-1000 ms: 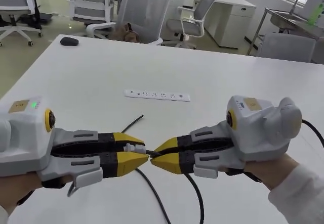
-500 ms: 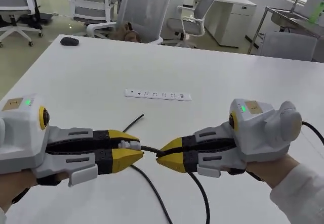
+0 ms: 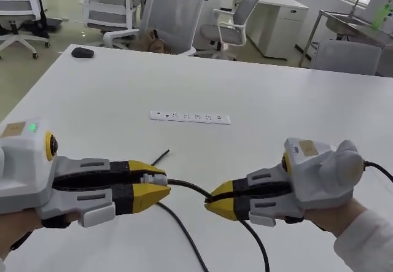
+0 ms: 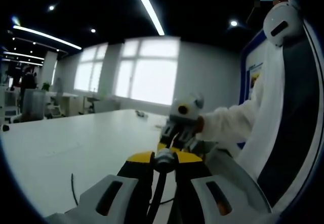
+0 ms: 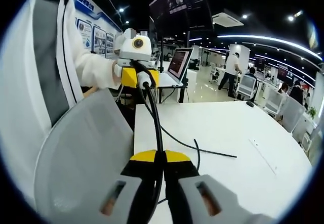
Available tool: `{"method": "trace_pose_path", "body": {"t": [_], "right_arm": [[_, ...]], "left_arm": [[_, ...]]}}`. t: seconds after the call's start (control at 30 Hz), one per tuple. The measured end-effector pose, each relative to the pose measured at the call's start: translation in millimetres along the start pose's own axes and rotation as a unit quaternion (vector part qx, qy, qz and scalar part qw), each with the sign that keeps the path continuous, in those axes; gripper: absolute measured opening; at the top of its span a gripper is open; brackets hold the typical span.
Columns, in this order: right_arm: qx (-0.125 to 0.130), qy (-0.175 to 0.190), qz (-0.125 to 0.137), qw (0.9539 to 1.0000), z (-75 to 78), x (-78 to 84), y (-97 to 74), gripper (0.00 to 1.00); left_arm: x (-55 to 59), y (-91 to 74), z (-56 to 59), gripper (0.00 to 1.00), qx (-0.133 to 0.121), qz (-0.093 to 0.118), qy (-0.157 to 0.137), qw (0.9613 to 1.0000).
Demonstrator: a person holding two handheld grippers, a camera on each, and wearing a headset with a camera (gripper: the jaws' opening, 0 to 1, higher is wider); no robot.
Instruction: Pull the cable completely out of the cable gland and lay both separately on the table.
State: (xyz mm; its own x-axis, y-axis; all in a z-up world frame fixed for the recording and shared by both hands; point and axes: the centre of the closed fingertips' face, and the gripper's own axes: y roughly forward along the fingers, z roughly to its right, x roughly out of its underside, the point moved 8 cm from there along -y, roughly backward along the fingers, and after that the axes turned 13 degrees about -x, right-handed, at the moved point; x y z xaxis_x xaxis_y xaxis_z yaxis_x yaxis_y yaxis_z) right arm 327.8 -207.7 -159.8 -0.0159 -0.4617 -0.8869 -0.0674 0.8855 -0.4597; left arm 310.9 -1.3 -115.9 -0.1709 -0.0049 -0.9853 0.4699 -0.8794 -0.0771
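Observation:
My left gripper (image 3: 166, 185) is shut on the small grey-white cable gland (image 3: 151, 178), which sits between its yellow jaws; the gland (image 4: 164, 156) fills the jaw tips in the left gripper view. A black cable (image 3: 188, 186) comes out of the gland and spans the gap to my right gripper (image 3: 210, 202), which is shut on it. In the right gripper view the cable (image 5: 153, 113) runs straight from my jaws (image 5: 161, 156) to the gland (image 5: 143, 78) in the left gripper (image 5: 135, 57). Slack cable (image 3: 184, 238) lies on the white table (image 3: 258, 100), one loose end (image 3: 161, 156) pointing away.
A white power strip (image 3: 190, 117) lies mid-table beyond the grippers. A black mouse (image 3: 81, 52) sits at the far left corner. Office chairs (image 3: 175, 14) stand behind the far edge. A person's white sleeve (image 3: 365, 244) is at lower right.
The two grippers have drawn apart: the right one moved right and toward me, the left slightly left. A longer stretch of black cable now shows between them.

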Motion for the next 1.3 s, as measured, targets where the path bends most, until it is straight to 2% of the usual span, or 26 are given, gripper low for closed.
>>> {"method": "trace_pose_path", "body": {"t": [0.23, 0.5, 0.63, 0.7, 0.83, 0.97, 1.07, 1.2, 1.3], "right_arm": [[0.018, 0.014, -0.008, 0.9997, 4.1, 13.0, -6.3, 0.02], [0.024, 0.020, -0.005, 0.9995, 5.7, 18.9, -6.6, 0.02], [0.033, 0.031, -0.003, 0.9990, 6.9, 19.5, -7.1, 0.02], [0.034, 0.055, 0.004, 0.9979, 8.0, 18.4, -7.6, 0.02], [0.044, 0.051, 0.004, 0.9977, 9.4, 13.6, -10.8, 0.03], [0.056, 0.046, 0.021, 0.9972, 9.8, -1.0, -14.2, 0.11], [0.064, 0.012, 0.023, 0.9976, 8.2, -20.1, -15.6, 0.16], [0.052, -0.043, 0.044, 0.9967, 1.0, -54.7, -13.2, 0.18], [0.036, -0.076, 0.045, 0.9955, -4.0, -71.9, -8.1, 0.18]], "left_arm": [[-1.6, 0.3, -0.1, 0.17, 0.001, 0.002, 0.000, 1.0000], [-1.4, 5.2, 0.7, 0.17, 0.001, -0.001, 0.008, 1.0000], [-1.9, 8.0, -0.9, 0.17, -0.009, 0.006, 0.011, 0.9999], [-2.3, 9.1, -2.9, 0.17, -0.014, 0.010, 0.009, 0.9998], [-4.9, 11.1, -8.3, 0.17, -0.025, 0.009, -0.003, 0.9996], [-9.2, 12.0, -10.7, 0.17, -0.030, 0.012, -0.026, 0.9991], [-10.4, 13.3, -10.2, 0.17, -0.033, 0.006, -0.030, 0.9990], [-8.0, 16.7, -4.4, 0.17, -0.028, -0.007, -0.015, 0.9995], [-5.2, 19.1, -0.9, 0.17, -0.020, -0.015, -0.008, 0.9996]]}}
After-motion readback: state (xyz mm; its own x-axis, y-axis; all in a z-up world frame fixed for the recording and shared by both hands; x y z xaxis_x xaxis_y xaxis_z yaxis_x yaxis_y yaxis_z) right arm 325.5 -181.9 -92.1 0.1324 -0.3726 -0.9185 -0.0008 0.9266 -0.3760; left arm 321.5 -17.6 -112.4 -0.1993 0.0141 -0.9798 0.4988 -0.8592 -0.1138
